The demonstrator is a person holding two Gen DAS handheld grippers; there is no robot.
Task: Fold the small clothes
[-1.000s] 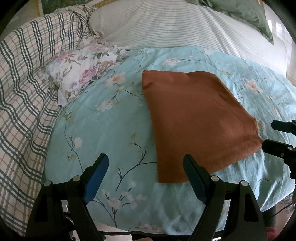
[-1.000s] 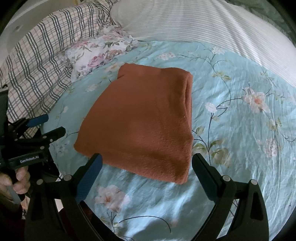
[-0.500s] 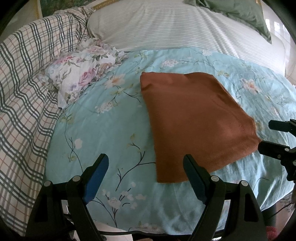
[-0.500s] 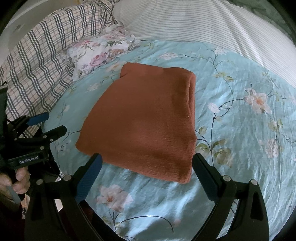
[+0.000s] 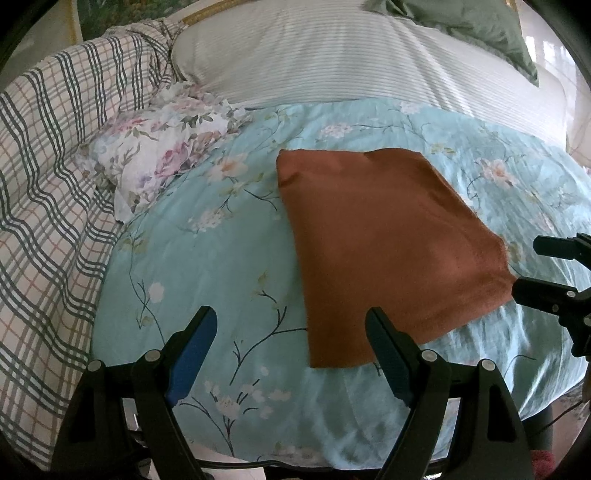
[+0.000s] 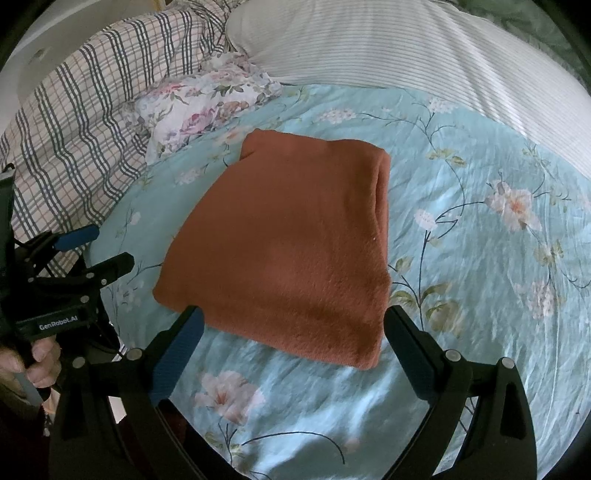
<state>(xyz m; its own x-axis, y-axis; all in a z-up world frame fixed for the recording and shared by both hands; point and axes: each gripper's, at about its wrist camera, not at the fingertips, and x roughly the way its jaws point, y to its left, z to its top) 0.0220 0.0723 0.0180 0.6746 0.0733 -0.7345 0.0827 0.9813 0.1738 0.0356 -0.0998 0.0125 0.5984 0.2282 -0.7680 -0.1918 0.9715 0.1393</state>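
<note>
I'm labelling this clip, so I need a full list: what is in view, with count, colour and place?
folded cloth: one, rust orange, flat on the floral bedspread, mid-bed
bedspread: one, light blue with flowers, under the cloth
floral fabric: one, white with pink flowers, crumpled beyond the cloth's far left corner
plaid bedding: one, white with dark checks, left side
striped pillow: one, white, head of bed
green cushion: one, far right corner
left gripper: black with blue pads, open, empty
right gripper: black with blue pads, open, empty
hand: one, on the left gripper's handle
</note>
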